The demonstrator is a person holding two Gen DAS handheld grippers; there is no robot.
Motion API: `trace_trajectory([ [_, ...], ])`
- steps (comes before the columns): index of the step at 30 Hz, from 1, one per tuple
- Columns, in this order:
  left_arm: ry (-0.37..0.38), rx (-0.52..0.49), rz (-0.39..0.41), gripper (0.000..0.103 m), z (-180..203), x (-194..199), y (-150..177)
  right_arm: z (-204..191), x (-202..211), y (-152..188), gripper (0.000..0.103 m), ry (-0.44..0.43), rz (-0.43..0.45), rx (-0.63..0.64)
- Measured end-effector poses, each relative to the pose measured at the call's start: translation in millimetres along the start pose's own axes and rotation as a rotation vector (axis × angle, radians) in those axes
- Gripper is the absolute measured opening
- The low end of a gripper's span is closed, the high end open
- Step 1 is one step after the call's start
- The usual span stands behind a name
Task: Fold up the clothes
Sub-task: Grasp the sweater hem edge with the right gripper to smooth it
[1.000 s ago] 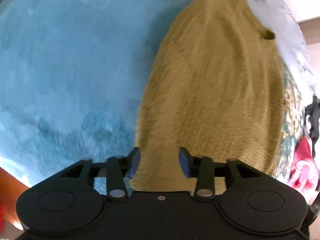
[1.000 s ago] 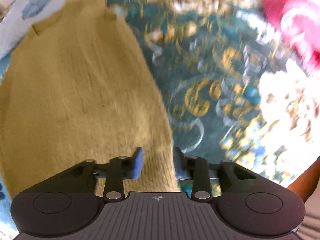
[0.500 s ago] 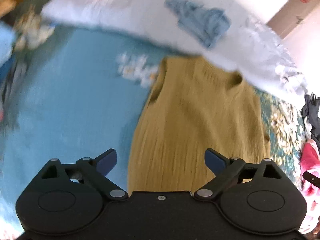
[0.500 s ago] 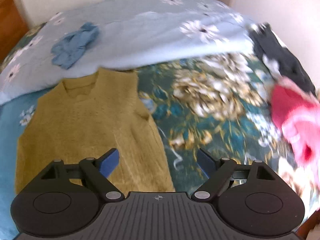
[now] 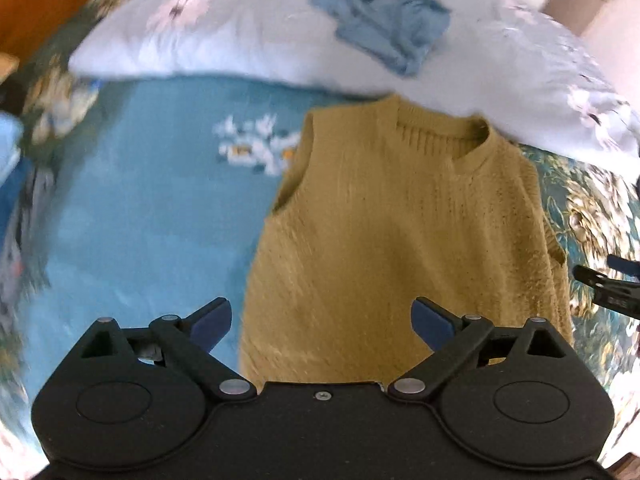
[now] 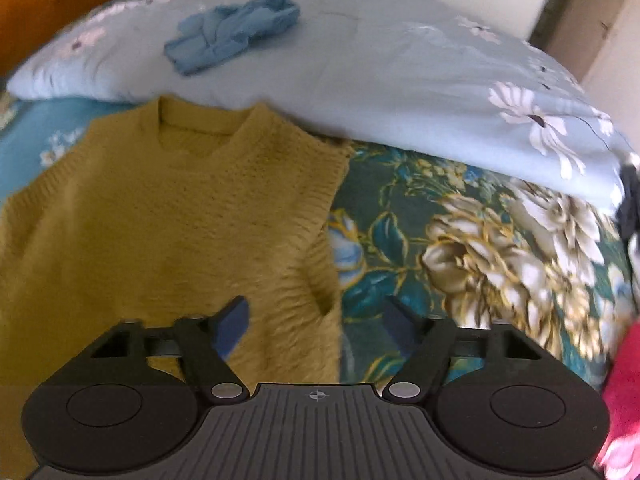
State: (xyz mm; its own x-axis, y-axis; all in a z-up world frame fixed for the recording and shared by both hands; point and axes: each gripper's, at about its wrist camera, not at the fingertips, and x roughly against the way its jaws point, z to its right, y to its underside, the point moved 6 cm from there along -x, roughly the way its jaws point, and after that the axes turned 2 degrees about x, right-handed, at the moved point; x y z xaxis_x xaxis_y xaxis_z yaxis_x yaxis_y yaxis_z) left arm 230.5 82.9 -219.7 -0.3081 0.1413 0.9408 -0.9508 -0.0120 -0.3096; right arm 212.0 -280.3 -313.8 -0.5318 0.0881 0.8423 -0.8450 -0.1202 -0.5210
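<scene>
A mustard-yellow knitted vest lies flat on the bed, neckline toward the far side. In the left wrist view my left gripper hangs open above the vest's lower left part, nothing between its fingers. In the right wrist view my right gripper is open over the vest's right edge, near the armhole, holding nothing. The right gripper's tip also shows at the right edge of the left wrist view.
A pale blue flowered quilt lies folded across the far side, with a crumpled blue garment on it. The bed has a teal flowered sheet. A pink-red garment and a dark one lie at the right.
Both grippers were near the vest's hem with jaws narrow a second ago. They have opened wide and lifted back, so the whole vest and the quilt now show.
</scene>
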Motion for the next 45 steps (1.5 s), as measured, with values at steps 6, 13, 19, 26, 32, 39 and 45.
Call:
trace_trajectory([
  [6,-0.021,0.05,-0.04,0.096,12,-8,5,4,-33,-2,0.039,-0.128,-0.059,0.112],
  [13,-0.046,0.108,-0.086,0.096,26,-18,12,-7,-45,-1,0.037,-0.227,-0.047,0.205],
  [19,-0.066,0.125,-0.128,0.096,35,-27,16,-6,-70,5,0.036,-0.235,-0.126,0.192],
  [26,-0.055,0.105,-0.147,0.096,45,-35,15,4,-75,5,0.024,-0.307,-0.169,0.049],
  [32,-0.042,0.111,-0.159,0.096,49,-40,15,13,-68,9,0.006,-0.411,-0.188,-0.1],
  [39,-0.036,0.113,-0.155,0.096,46,-41,14,46,-58,9,0.005,-0.277,-0.155,-0.184],
  [45,-0.054,0.145,-0.135,0.096,31,-40,12,47,-75,13,0.005,-0.238,-0.208,-0.191],
])
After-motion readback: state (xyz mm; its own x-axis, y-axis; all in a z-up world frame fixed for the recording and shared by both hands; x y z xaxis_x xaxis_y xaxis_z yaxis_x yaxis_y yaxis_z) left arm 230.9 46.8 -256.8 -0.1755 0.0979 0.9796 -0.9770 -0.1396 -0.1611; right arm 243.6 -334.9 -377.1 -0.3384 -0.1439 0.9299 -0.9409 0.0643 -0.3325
